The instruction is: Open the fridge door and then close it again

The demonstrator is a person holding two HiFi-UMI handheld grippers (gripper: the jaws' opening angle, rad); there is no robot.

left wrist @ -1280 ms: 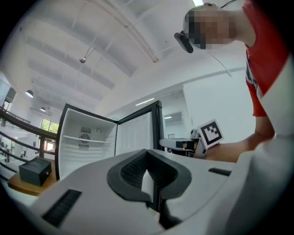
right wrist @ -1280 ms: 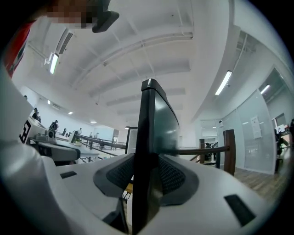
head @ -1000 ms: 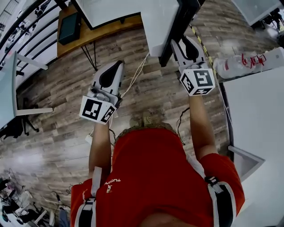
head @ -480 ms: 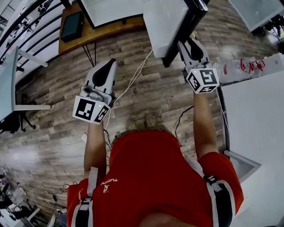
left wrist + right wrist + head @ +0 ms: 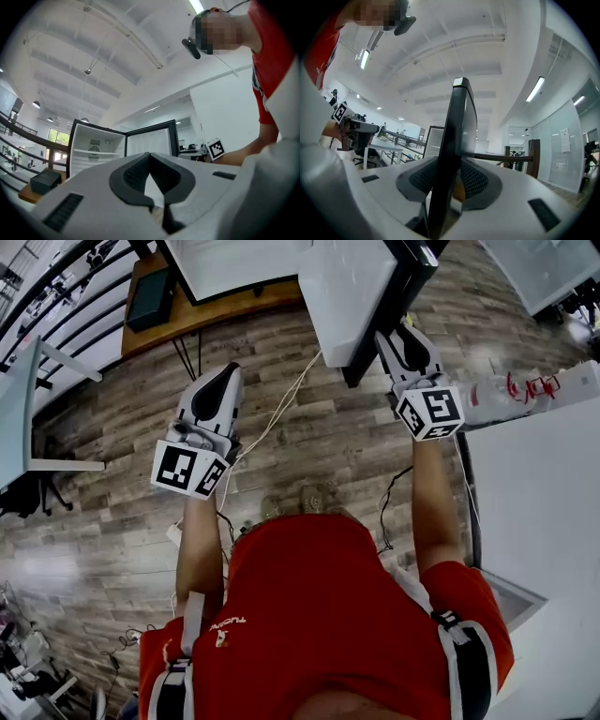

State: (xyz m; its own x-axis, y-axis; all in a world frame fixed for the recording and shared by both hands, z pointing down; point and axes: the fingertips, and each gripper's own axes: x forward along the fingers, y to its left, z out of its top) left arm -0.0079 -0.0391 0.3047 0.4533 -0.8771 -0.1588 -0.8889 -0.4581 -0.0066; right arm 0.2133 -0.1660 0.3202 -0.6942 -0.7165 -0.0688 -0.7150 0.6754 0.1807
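Note:
The small fridge [image 5: 234, 263] stands at the top of the head view with its door [image 5: 356, 296] swung open, white inner face showing. My right gripper [image 5: 398, 334] is shut on the door's dark free edge [image 5: 457, 136], which stands upright between the pads [image 5: 474, 180]. Left of the door, over the wooden floor, my left gripper [image 5: 225, 376] hangs shut and holds nothing. In the left gripper view the open fridge [image 5: 93, 150] and its door [image 5: 152, 140] lie beyond the shut left gripper [image 5: 150, 161].
A wooden table [image 5: 216, 301] with a dark box [image 5: 150, 296] stands left of the fridge. A white counter [image 5: 544, 512] runs along the right, and a white desk [image 5: 19, 418] is at the left. Cables [image 5: 281, 409] trail over the floor.
My right gripper has shifted slightly to the right with the door edge in it. The left gripper stays shut at about the same spot.

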